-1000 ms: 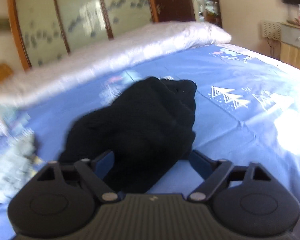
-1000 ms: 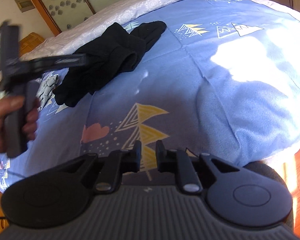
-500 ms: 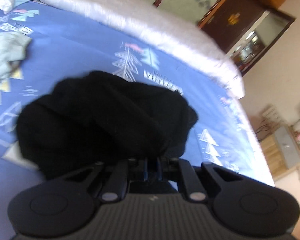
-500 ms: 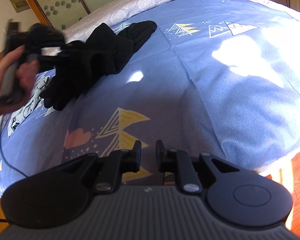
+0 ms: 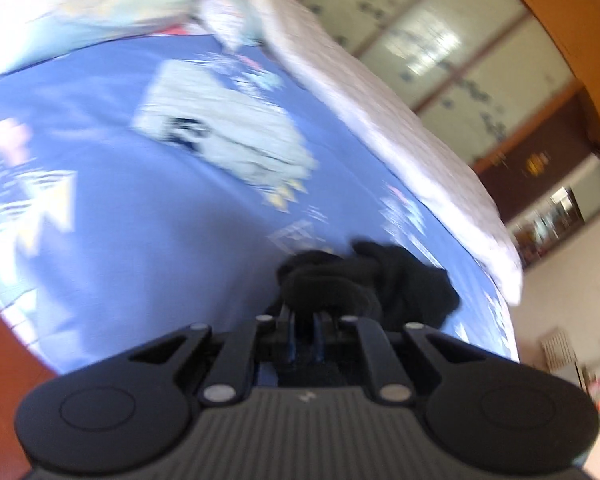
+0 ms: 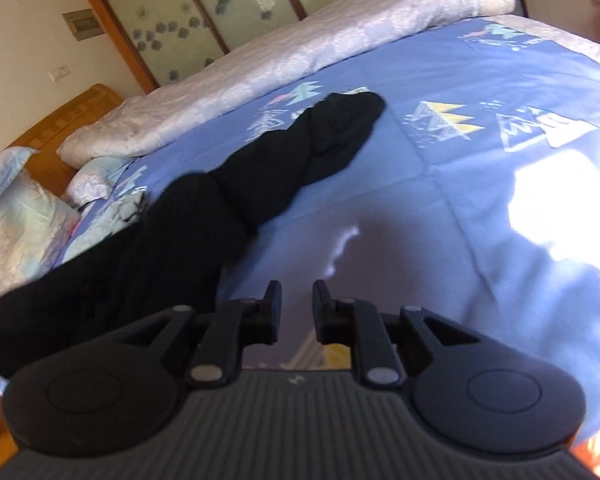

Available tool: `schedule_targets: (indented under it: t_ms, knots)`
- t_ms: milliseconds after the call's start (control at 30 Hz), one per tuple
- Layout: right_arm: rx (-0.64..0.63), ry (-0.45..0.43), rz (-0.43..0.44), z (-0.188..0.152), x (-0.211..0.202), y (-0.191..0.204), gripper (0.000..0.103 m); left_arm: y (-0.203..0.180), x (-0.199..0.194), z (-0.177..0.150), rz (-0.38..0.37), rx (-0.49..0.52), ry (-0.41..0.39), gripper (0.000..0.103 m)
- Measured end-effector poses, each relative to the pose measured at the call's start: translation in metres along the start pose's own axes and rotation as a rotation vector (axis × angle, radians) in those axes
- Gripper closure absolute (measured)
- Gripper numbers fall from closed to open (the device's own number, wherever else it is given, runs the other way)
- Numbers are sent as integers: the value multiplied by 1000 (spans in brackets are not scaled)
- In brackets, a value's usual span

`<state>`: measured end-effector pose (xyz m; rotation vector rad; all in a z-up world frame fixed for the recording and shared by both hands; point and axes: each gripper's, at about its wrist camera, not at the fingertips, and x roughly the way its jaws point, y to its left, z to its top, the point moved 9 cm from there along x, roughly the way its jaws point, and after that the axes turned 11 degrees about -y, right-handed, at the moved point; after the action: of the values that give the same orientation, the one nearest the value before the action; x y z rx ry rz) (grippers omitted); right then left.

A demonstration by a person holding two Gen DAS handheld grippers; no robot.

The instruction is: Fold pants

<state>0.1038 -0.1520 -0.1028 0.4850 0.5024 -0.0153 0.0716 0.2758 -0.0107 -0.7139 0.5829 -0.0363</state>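
Left, pants point(image 5: 364, 280) bunched in clamped left gripper point(image 5: 305, 322), beside empty, opening right gripper point(image 6: 297, 300), left view blurred, pants cut off at frame edge.

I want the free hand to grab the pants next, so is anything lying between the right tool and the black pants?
Nothing visible is. The right tool holds nothing, its jaws opening, and only bare blue sheet separates it from the black pants, stretched out up and left of it.
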Motion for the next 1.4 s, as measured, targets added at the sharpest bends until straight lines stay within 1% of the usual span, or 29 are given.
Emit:
schedule_targets:
  t_ms: [67, 100, 133, 200, 300, 333, 367, 400, 433, 467, 567, 667, 733, 767, 800, 867, 900, 933, 967, 1033, 1067, 1100, 1133, 1167, 1200, 1233, 1300, 1367, 1400]
  knots:
    - [14, 10, 40, 3, 18, 12, 61, 15, 4, 2, 21, -49, 16, 95]
    - [18, 13, 61, 3, 27, 19, 44, 17, 7, 1, 16, -69, 27, 95]
    - [17, 16, 87, 2, 36, 29, 34, 14, 8, -1, 13, -74, 32, 95]
    - [1, 43, 115, -1, 61, 42, 30, 9, 11, -2, 16, -46, 26, 95]
    - [18, 131, 141, -10, 106, 59, 29, 4, 9, -6, 8, -27, 21, 95]
    - [27, 165, 149, -14, 120, 62, 32, 2, 9, -7, 6, -28, 22, 95]
    - [35, 216, 168, -19, 133, 67, 40, 1, 10, -8, 7, -25, 23, 95]
    - [47, 272, 182, -27, 141, 71, 77, 0, 7, -8, 9, -20, 22, 95]
    - [71, 305, 162, -28, 146, 70, 90, -1, 6, -8, 13, -14, 20, 95]
    - [105, 286, 146, -21, 142, 68, 90, -1, 5, -8, 12, -8, 14, 95]
    - [162, 98, 235, 25, 84, 62, 91, -6, 11, -3, 9, 4, 9, 95]
    - [162, -115, 355, 62, -17, 45, 91, -19, 27, 1, -17, 19, 16, 95]
    - [133, -206, 426, 67, -85, 36, 91, -32, 40, 5, -41, 52, 16, 95]
    - [136, -219, 463, 64, -108, 36, 91, -40, 48, 8, -51, 74, 12, 95]
    - [155, -205, 508, 57, -126, 39, 91, -48, 57, 12, -54, 95, 3, 95]
    - [174, -125, 595, 35, -141, 53, 91, -58, 76, 22, -27, 136, -20, 94]
    - [160, -75, 616, 22, -139, 63, 90, -60, 87, 26, 3, 164, -34, 93]
    - [119, -18, 608, 8, -131, 74, 85, -60, 98, 29, 41, 194, -44, 91]
    - [69, 32, 575, -5, -121, 82, 81, -58, 108, 30, 86, 221, -41, 90]
    - [-36, 94, 474, -26, -99, 92, 66, -49, 114, 25, 181, 237, -1, 89]
    - [-91, 104, 417, -33, -90, 93, 65, -47, 110, 22, 175, 227, 12, 84]
    - [-131, 98, 366, -38, -83, 91, 64, -47, 102, 18, 141, 231, 7, 75]
    - [-145, 88, 341, -38, -81, 88, 64, -46, 91, 14, 124, 261, -15, 69]
    - [-143, 81, 331, -36, -80, 81, 62, -42, 80, 12, 147, 313, -44, 56]
    - [-131, 81, 321, -36, -77, 73, 59, -37, 69, 9, 186, 374, -69, 53]
    - [-121, 80, 307, -33, -76, 64, 59, -32, 60, 5, 215, 433, -82, 53]
    - [-115, 71, 266, -22, -72, 46, 59, -22, 47, -7, 240, 527, -53, 53]
    - [-112, 39, 222, -13, -72, 30, 59, -16, 34, -19, 252, 564, -12, 57]
    - [-109, 18, 197, -6, -69, 22, 59, -20, 27, -25, 228, 559, -4, 57]
